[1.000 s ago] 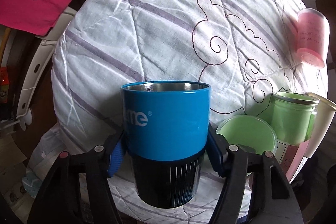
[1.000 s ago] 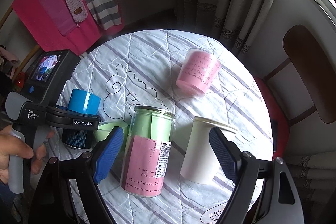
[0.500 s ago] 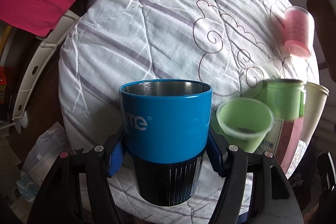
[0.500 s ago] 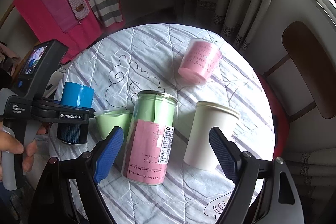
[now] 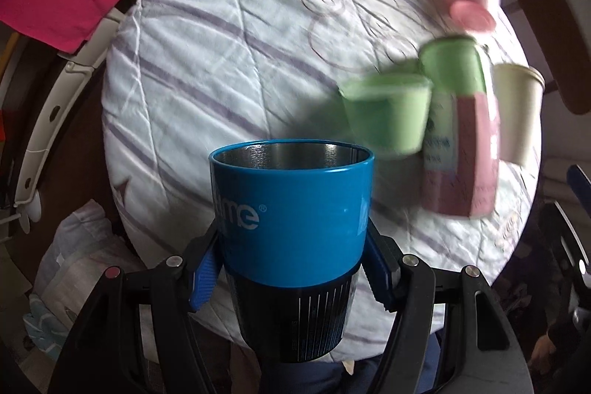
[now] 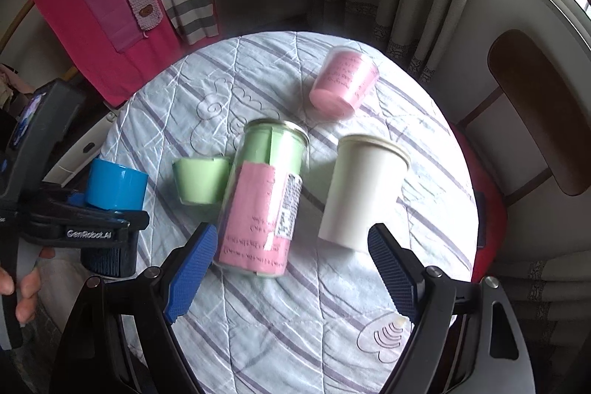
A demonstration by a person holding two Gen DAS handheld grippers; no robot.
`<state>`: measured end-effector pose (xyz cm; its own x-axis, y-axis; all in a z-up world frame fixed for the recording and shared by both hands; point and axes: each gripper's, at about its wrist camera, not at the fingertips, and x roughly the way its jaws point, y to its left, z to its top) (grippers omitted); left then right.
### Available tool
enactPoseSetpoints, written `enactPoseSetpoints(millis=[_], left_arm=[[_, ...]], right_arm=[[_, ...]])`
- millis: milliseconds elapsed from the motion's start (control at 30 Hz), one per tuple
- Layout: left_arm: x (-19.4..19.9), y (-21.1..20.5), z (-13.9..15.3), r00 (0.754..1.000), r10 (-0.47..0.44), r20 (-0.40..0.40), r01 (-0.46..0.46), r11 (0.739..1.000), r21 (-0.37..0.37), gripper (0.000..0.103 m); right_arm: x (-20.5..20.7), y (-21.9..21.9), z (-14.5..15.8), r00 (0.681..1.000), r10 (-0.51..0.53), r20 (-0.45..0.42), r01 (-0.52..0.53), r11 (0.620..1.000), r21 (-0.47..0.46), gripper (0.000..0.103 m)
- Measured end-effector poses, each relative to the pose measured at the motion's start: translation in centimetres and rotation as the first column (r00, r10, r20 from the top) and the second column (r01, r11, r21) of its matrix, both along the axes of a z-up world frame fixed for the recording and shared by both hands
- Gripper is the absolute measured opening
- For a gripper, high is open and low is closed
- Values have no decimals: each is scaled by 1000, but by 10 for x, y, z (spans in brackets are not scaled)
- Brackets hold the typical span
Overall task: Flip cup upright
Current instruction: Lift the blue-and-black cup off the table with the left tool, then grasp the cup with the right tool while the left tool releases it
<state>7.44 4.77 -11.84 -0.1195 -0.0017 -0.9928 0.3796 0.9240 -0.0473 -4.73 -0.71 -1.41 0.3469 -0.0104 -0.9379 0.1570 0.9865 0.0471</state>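
Blue cup [image 5: 291,220] sits upright, mouth up, pinched between the left gripper [image 5: 291,272] fingers at the near edge of the tabletop [image 5: 207,61]. Right gripper [image 6: 291,268] hangs with fingers spread, holding nothing. Beyond stand a green cup [image 6: 201,181], a jar [image 6: 264,194], a white cup [image 6: 364,194], then a pink cup [image 6: 343,82].
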Motion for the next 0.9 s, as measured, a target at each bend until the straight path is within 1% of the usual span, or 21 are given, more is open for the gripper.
enactPoseSetpoints(millis=[67, 100, 200, 333, 400, 467, 533, 567, 633, 700, 733, 800, 900], left_arm=[[-14, -4, 2, 1000, -24, 0, 24, 1000, -2, 68], [-26, -8, 2, 999, -43, -8, 43, 999, 0, 68], [-51, -17, -3, 997, -60, -47, 60, 998, -12, 68], [-87, -36, -12, 991, -88, -99, 85, 996, -38, 68], [-97, -42, -20, 988, -96, -121, 92, 995, -41, 68], [-106, -46, -26, 985, -112, -129, 108, 993, -39, 68], [-117, -47, -30, 982, -124, -145, 122, 992, -27, 68], [-119, -46, -30, 981, -126, -147, 123, 992, -33, 68], [-123, -40, -24, 982, -127, -143, 123, 992, -40, 73], [-127, -31, -10, 984, -131, -117, 126, 991, -47, 81], [-132, -29, -6, 985, -134, -110, 130, 991, -44, 83], [-138, -9, 2, 986, -129, -103, 124, 991, -52, 84], [-141, 11, 9, 987, -121, -106, 116, 992, -56, 84]], right_arm=[[-10, -4, -1, 1000, -8, 3, 8, 1000, 2, 85], [-15, -6, -1, 1000, -7, 4, 7, 1000, 7, 85], [-29, -14, 0, 1000, -4, -5, 5, 1000, 14, 85], [-45, -22, -5, 999, 9, -41, -6, 997, 75, 85], [-52, -23, -10, 998, 8, -55, -4, 997, 82, 85], [-55, -25, -15, 998, -7, -65, 14, 995, 99, 85], [-57, -28, -23, 996, -24, -86, 36, 990, 136, 85], [-58, -29, -27, 995, -32, -98, 47, 986, 157, 85], [-59, -30, -33, 993, -42, -113, 64, 979, 194, 85], [-58, -30, -40, 988, -46, -145, 80, 968, 236, 85], [-58, -30, -41, 987, -46, -153, 84, 963, 255, 85], [-57, -27, -45, 985, -37, -168, 84, 956, 280, 85], [-54, -18, -49, 981, -3, -192, 72, 934, 349, 85]])
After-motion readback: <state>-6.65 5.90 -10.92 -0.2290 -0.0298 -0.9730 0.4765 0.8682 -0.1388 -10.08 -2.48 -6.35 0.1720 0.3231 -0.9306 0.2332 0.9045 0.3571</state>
